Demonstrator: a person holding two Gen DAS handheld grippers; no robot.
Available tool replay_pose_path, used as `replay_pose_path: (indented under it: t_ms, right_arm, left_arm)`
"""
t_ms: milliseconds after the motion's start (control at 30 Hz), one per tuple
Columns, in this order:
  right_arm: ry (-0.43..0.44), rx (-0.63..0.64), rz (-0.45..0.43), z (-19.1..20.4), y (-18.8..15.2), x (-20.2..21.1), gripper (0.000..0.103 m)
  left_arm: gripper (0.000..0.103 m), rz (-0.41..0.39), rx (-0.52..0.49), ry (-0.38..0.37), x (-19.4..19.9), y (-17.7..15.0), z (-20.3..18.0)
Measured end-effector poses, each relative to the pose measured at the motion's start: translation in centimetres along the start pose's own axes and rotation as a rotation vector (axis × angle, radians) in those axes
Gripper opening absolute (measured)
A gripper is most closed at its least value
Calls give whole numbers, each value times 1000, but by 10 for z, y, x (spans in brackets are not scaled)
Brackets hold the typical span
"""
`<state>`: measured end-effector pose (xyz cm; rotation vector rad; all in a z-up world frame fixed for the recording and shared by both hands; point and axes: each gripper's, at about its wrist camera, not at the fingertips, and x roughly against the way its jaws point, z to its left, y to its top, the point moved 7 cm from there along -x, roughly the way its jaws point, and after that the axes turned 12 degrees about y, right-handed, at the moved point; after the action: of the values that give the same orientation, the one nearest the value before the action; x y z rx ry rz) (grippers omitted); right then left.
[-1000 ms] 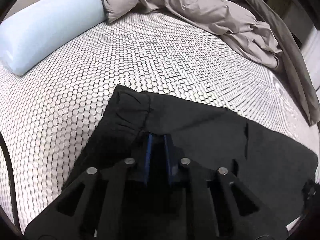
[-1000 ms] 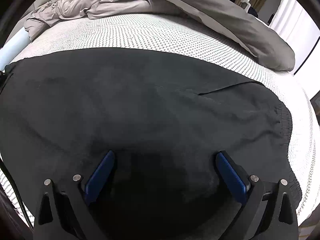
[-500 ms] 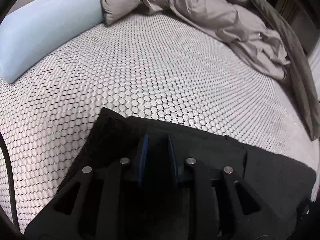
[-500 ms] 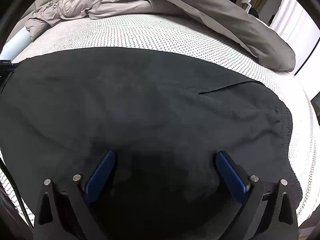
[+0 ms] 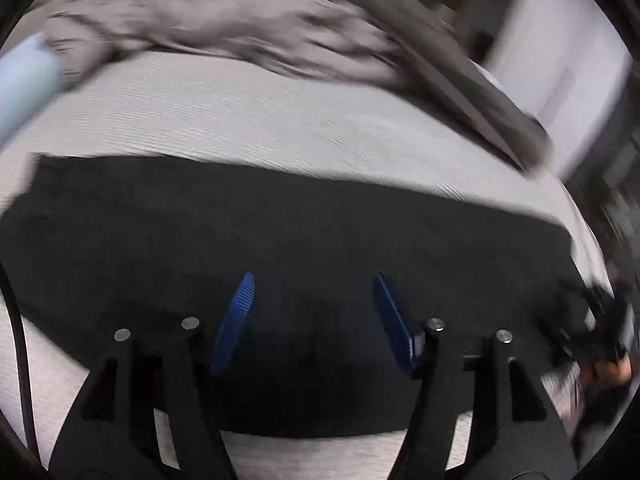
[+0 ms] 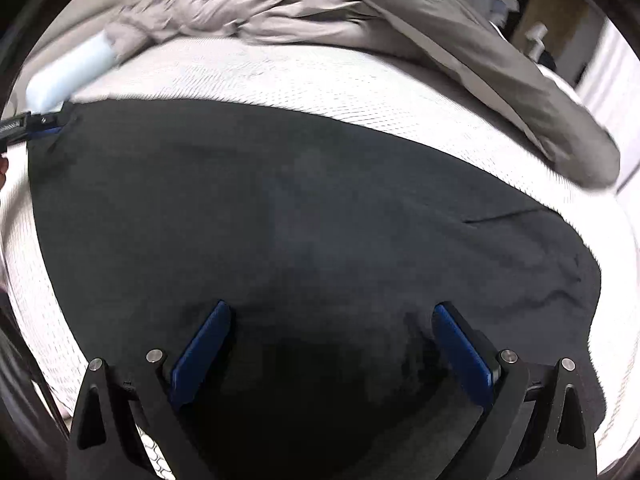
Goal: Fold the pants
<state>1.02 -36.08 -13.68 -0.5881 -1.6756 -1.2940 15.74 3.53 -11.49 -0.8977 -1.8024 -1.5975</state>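
Lying flat under both claws, black pants (image 6: pixel 300 220); left gripper (image 5: pixel 312 312) opening, empty; right gripper (image 6: pixel 332 340) wide, empty

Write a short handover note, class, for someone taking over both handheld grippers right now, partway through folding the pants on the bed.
Left gripper: fingers opening, nothing between them, poised over the black fabric pants.
Right gripper: fingers wide open, empty, over the same pants.
Pants lie spread fairly flat on the white honeycomb-patterned mattress cover; crumpled grey duvet and pale blue pillow sit beyond them.
Done: pants laid flat; how many folds are in cannot be told.
Left: probably take an edge and fold across, then smooth.
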Motion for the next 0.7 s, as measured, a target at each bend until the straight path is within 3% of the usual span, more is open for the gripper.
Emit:
replay_pose_path:
  t_ms: [100,200,367,433,533,600,667,700]
  right_arm:
    - [-2,-15,14,-8,-17,5,102]
    - [-94,-99,17,-53,-46,20,102]
    - [-238,-444,-38,-163,-99,50,102]
    - [-278,-549,-85,-187,-110,58,102]
    - [-295,-541,-97,-183,-107,60,102]
    - [-224,-570,-151,-172,-105,71,102]
    - [-76,-651,-256,-164,-108,88,102]
    - [6,-704,-300,-163,-114,94,102]
  left_arm:
    - [64,63,-101,-84,-16,-22,-55]
    - [67,77,-171,-70,-22,-36,-84]
    - [68,81,-182,-47,-30,-37,-92]
    - [69,79,-187,-41,-34,-35,-91]
    - [69,65,-198,-17,-28,-36,-87]
    - [69,49,-198,-6,-20,-38,-87]
    - [71,38,-195,-13,-14,-36,-89]
    - [78,27,-198,-20,-12,-34,-90]
